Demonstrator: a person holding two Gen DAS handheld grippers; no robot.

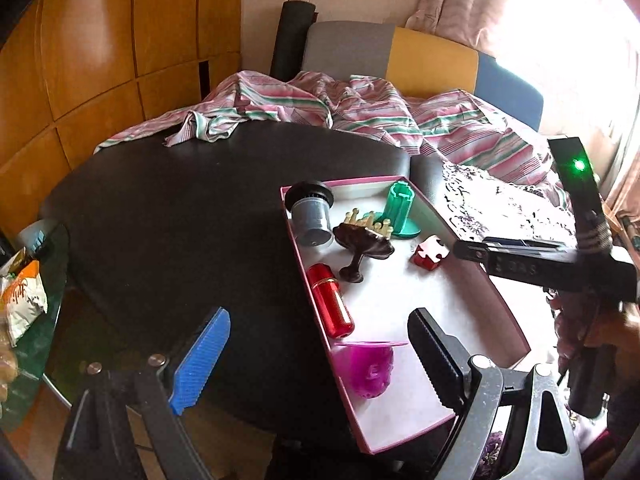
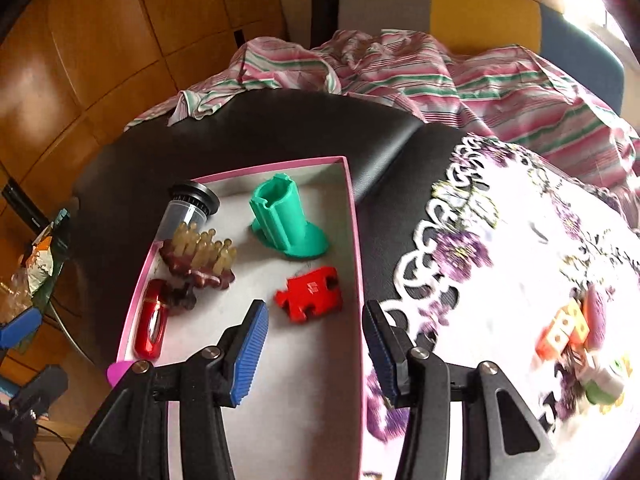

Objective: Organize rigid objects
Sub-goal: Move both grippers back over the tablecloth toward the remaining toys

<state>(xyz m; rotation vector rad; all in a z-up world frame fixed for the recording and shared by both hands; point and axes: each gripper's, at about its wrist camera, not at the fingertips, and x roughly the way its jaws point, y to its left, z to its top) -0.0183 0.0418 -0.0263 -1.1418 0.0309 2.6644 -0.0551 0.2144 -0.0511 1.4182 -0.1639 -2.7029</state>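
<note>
A pink-rimmed box point(image 1: 500, 292) point(image 2: 354, 216) on the black table holds a red puzzle piece point(image 1: 430, 255) point(image 2: 310, 299), a green stand point(image 1: 400, 209) point(image 2: 286, 222), a grey cylinder point(image 1: 312, 214) point(image 2: 188, 210), a brown comb point(image 1: 362, 240) point(image 2: 198, 262), a red tube point(image 1: 330, 300) point(image 2: 152, 326) and a magenta piece point(image 1: 370, 370). My left gripper point(image 1: 316, 360) is open and empty over the box's near left wall. My right gripper point(image 2: 316, 354) point(image 1: 472, 250) is open and empty, straddling the box's right wall. Small colourful blocks point(image 2: 580, 344) lie blurred on the lace cloth.
A white and purple lace cloth point(image 2: 500, 260) covers the table right of the box. A striped pink sheet point(image 1: 360, 104) is bunched at the back. Wooden panels point(image 1: 100, 60) stand at left. Snack bags point(image 1: 20, 300) lie on a glass shelf at far left.
</note>
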